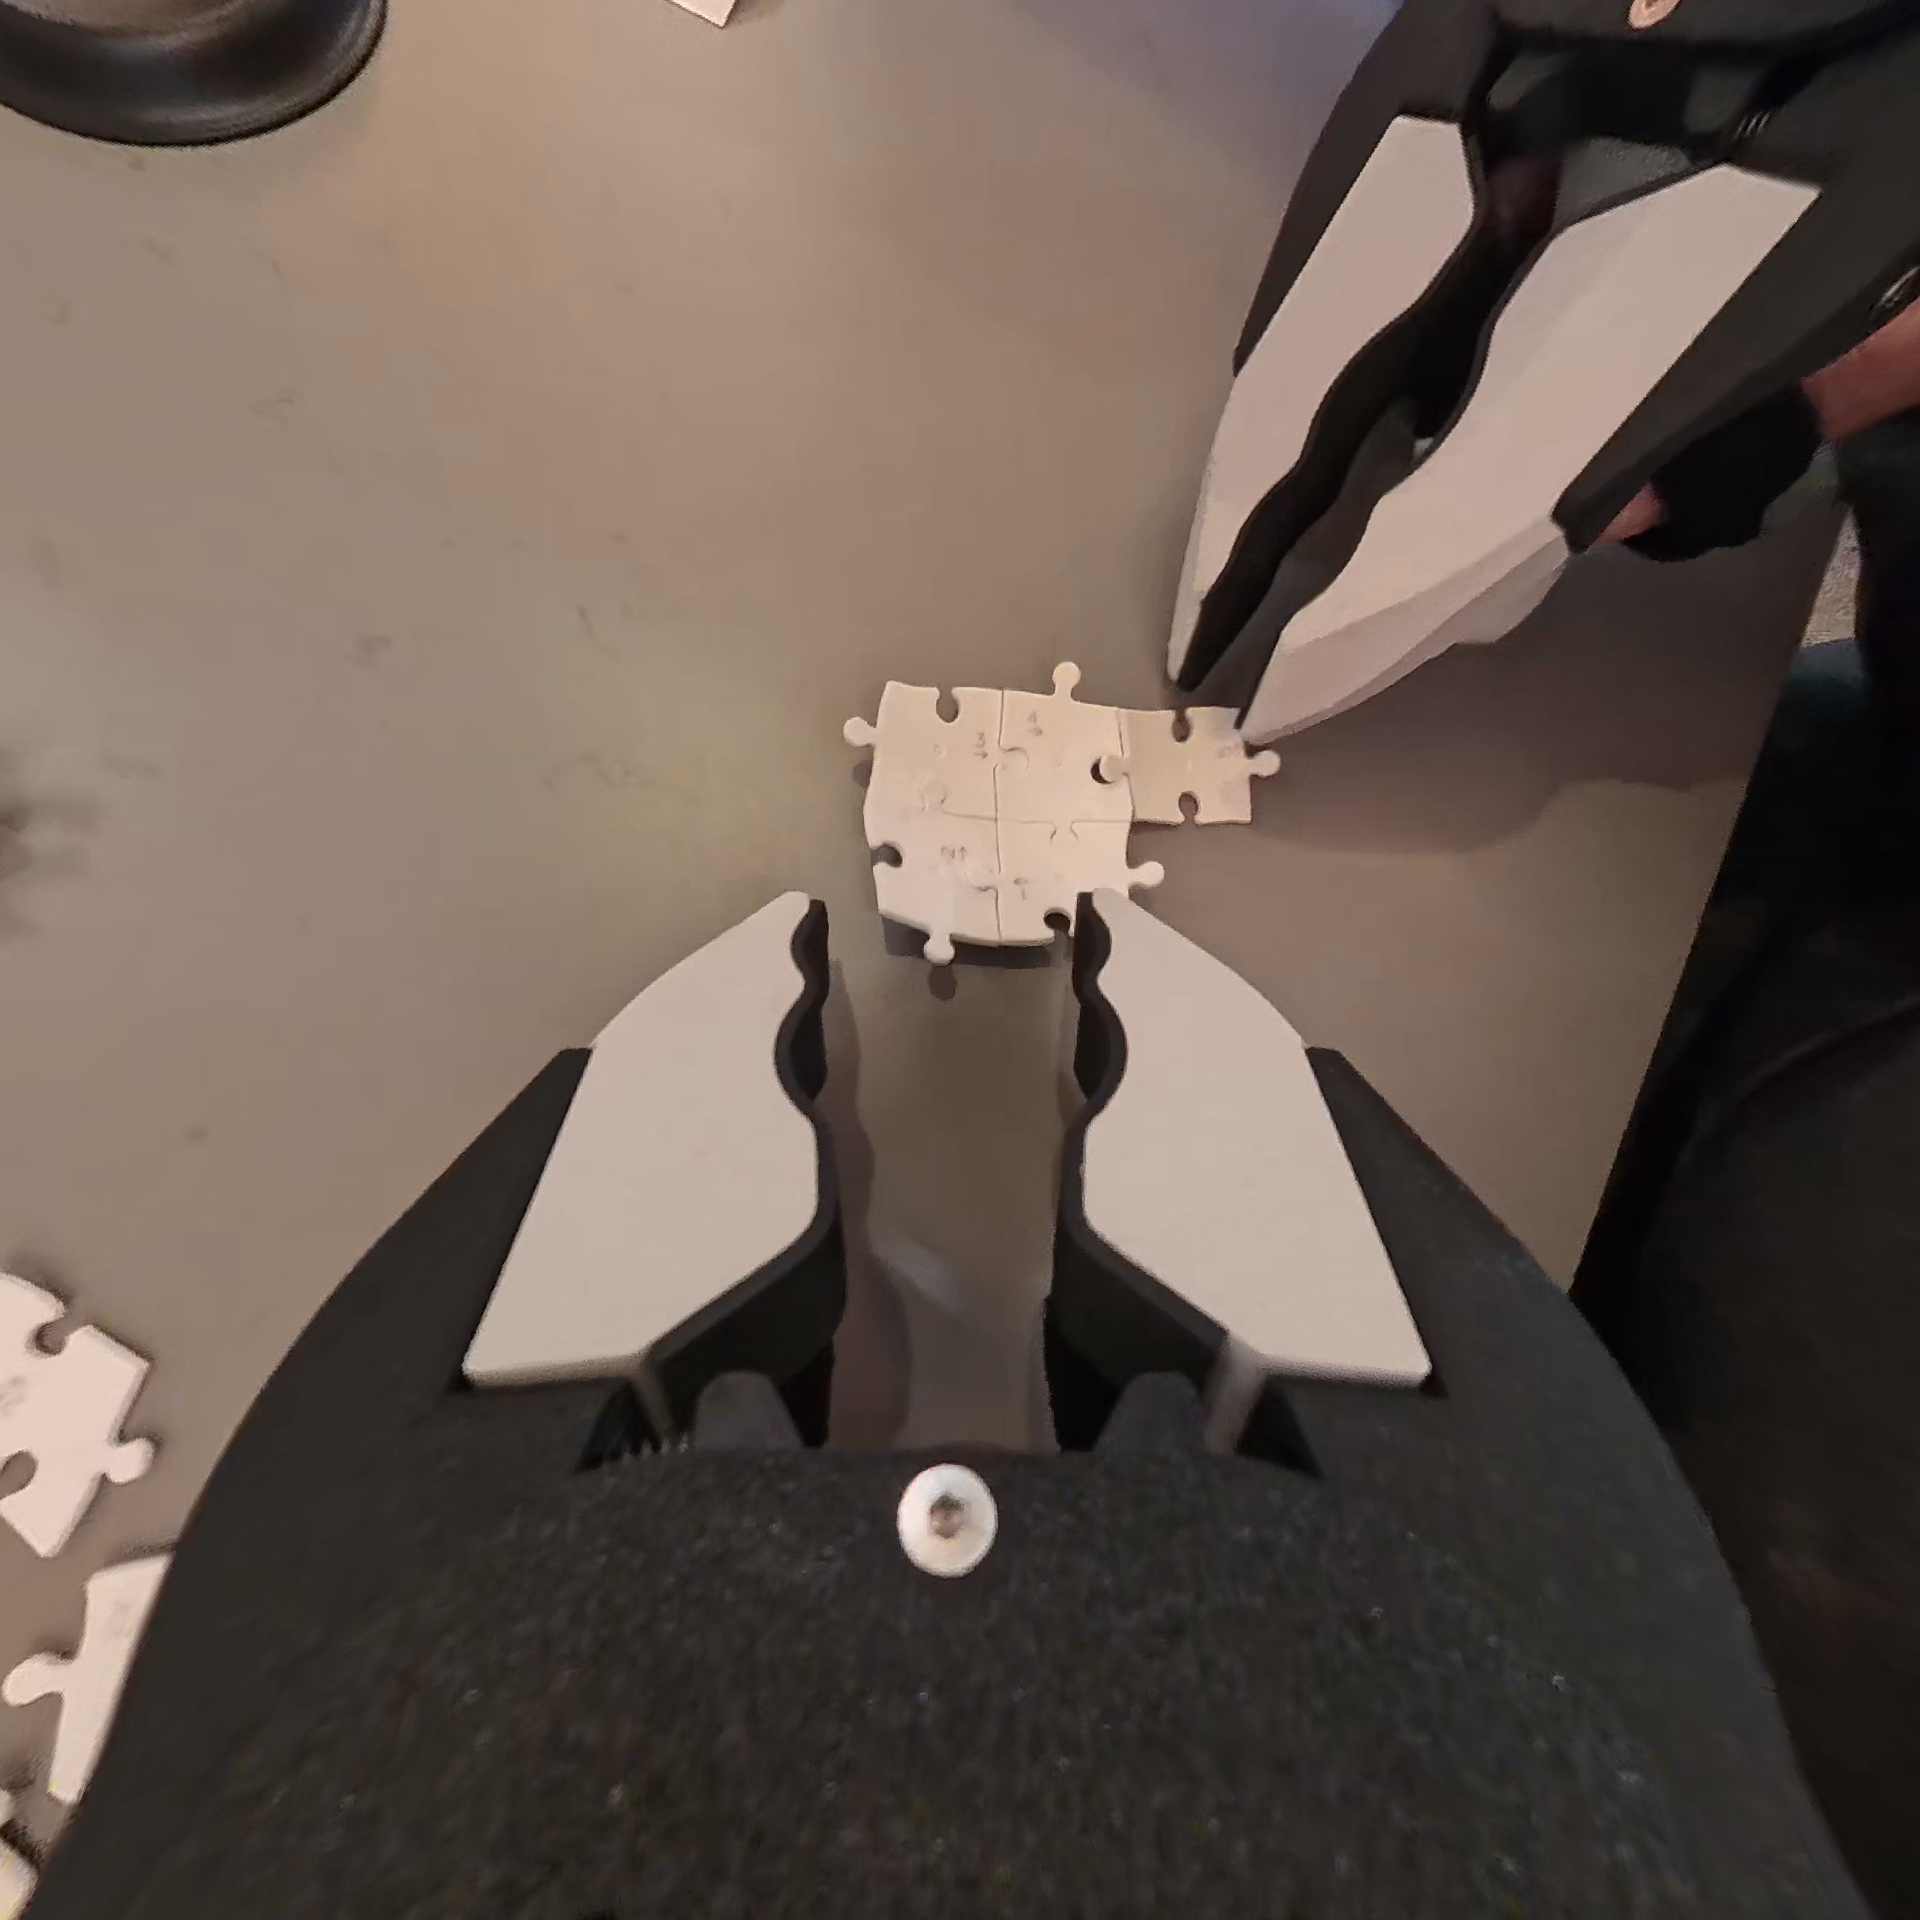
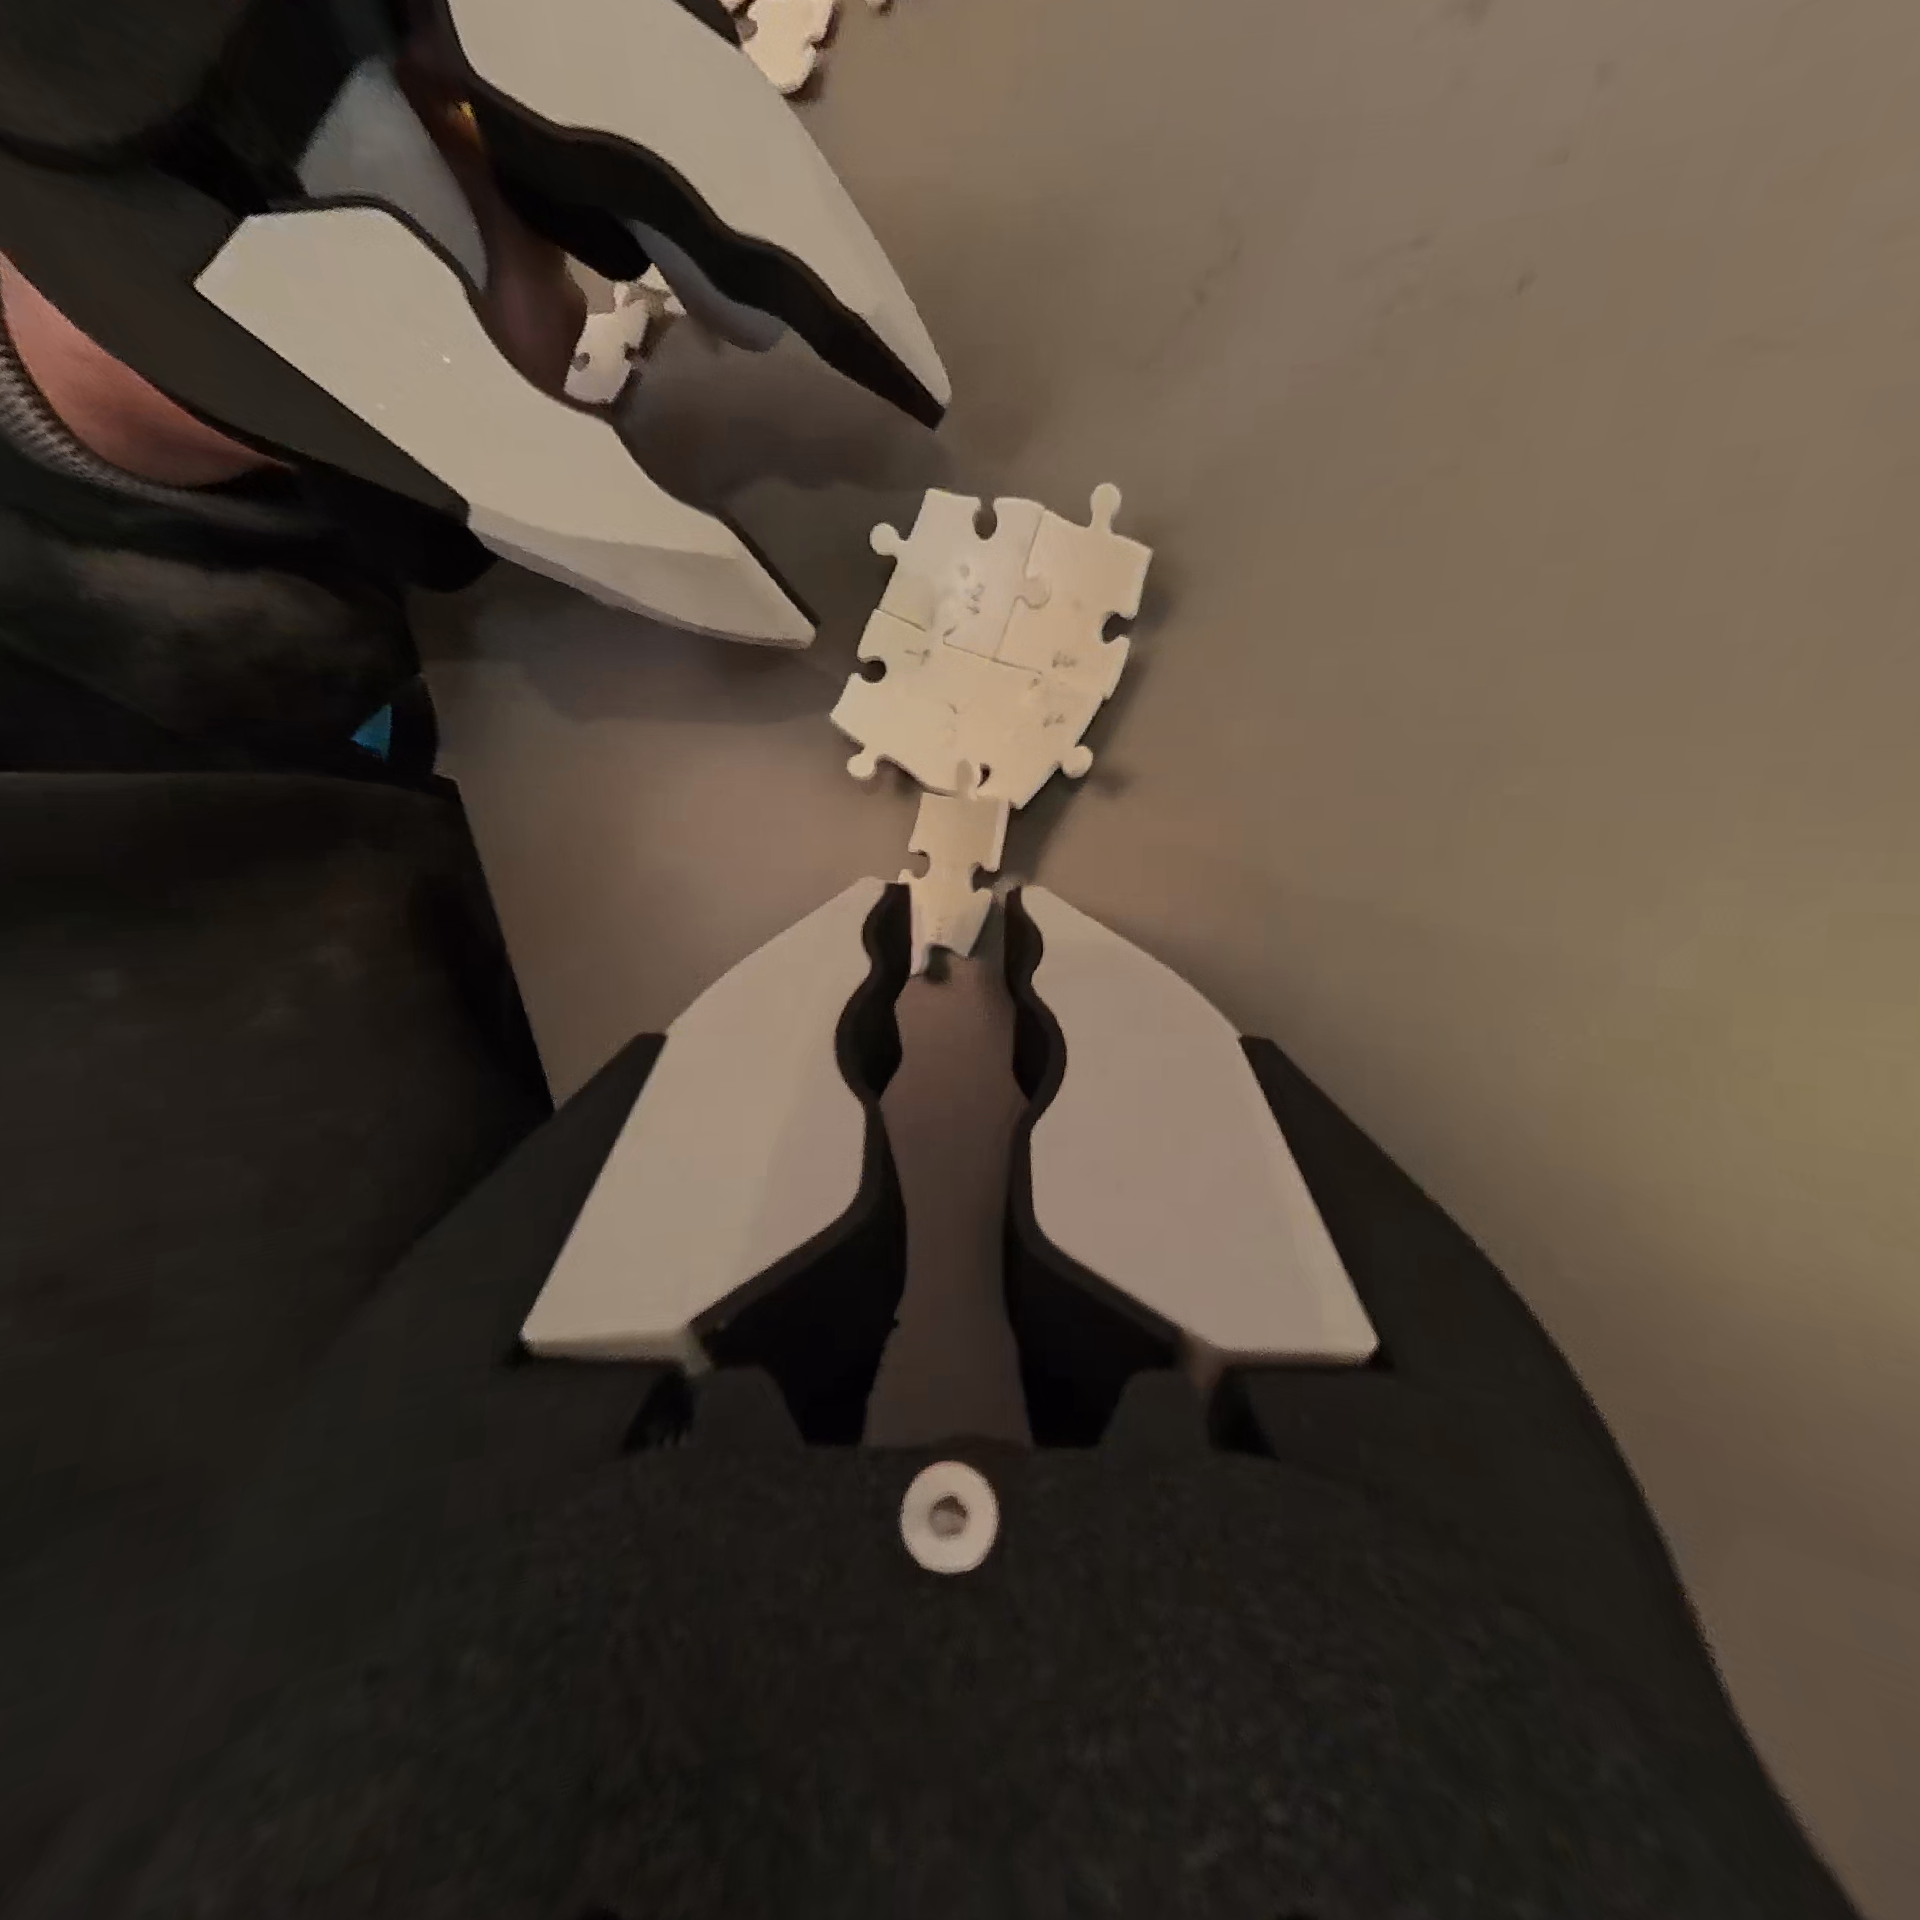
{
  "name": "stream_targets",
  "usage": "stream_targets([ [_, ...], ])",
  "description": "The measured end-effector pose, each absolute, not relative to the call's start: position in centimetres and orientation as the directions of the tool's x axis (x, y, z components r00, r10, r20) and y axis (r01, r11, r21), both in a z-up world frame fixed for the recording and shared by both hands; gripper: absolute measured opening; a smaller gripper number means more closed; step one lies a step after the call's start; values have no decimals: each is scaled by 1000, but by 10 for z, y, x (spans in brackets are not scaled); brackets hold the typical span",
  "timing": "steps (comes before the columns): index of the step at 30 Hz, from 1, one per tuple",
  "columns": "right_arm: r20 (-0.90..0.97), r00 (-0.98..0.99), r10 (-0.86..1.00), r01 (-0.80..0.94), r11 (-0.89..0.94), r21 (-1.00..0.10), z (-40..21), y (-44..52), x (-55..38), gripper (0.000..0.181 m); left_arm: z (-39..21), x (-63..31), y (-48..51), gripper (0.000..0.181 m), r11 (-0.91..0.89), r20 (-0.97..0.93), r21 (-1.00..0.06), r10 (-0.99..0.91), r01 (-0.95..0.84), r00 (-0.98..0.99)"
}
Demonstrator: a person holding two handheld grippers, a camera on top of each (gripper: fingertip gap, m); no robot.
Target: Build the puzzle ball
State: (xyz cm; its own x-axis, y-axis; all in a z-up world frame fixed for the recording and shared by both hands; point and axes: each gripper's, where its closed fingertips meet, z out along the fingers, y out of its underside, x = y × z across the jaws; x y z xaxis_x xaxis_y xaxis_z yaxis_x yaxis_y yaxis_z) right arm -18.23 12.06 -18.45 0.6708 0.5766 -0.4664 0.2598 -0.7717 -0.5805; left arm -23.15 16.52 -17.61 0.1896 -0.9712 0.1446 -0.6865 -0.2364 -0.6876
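We are holding the left tongs (image 1: 951, 914) low over the grey desk (image 1: 468, 540), their two white fingers spread wide apart and gripping nothing. The right fingertip (image 1: 1091, 914) is sitting just beside the near edge of the puzzle patch (image 1: 1003, 821), which is lying on the desk right in front of the tongs, close to the desk's right edge. The patch is showing four white pieces locked together in a square, slightly domed.

A fifth white piece (image 1: 1195, 769) is sitting against the patch's right side, its edge lining up with the neighbouring piece. From the left wrist view we are seeing the right tongs (image 1: 1216, 707) coming down from the upper right, their tips resting at the far edge of that piece. In the right wrist view the right tongs (image 2: 951, 894) are narrowed around the near end of the same piece (image 2: 956, 852), which is reaching between the fingertips, so they appear to be pinching it; the contact itself is too small for us to be certain. Beyond it the patch (image 2: 997, 644) is lying flat, and the left tongs (image 2: 873, 530) are hanging open at its upper left.

Loose white pieces (image 1: 62, 1423) are lying on the desk at the lower left of the left wrist view. At the far upper left a black rounded object (image 1: 187, 62) is resting on the desk.
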Motion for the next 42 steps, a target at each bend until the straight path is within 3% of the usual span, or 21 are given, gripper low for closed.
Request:
stream_targets([
  [9, -407, 675, 615, 333, -747, -576, -190, 134, -187, 17, -183, -230, 165, 45, -194, 83, -661, -979, -725, 186],
  [13, -436, 675, 596, 322, -769, -553, -192, 132, -187, 5, -185, -229, 164, 45, -189, 78, -656, -980, -731, 184],
  [27, -626, 660, 416, -42, -812, -583, -160, 137, -161, 2, -186, -231, 150, 44, -179, 86, -650, -983, -739, 163],
  [42, -660, 692, 292, -242, -768, -593, -157, 175, -157, 2, -178, -238, 143, 43, -229, 135, -674, -973, -702, 187],
])
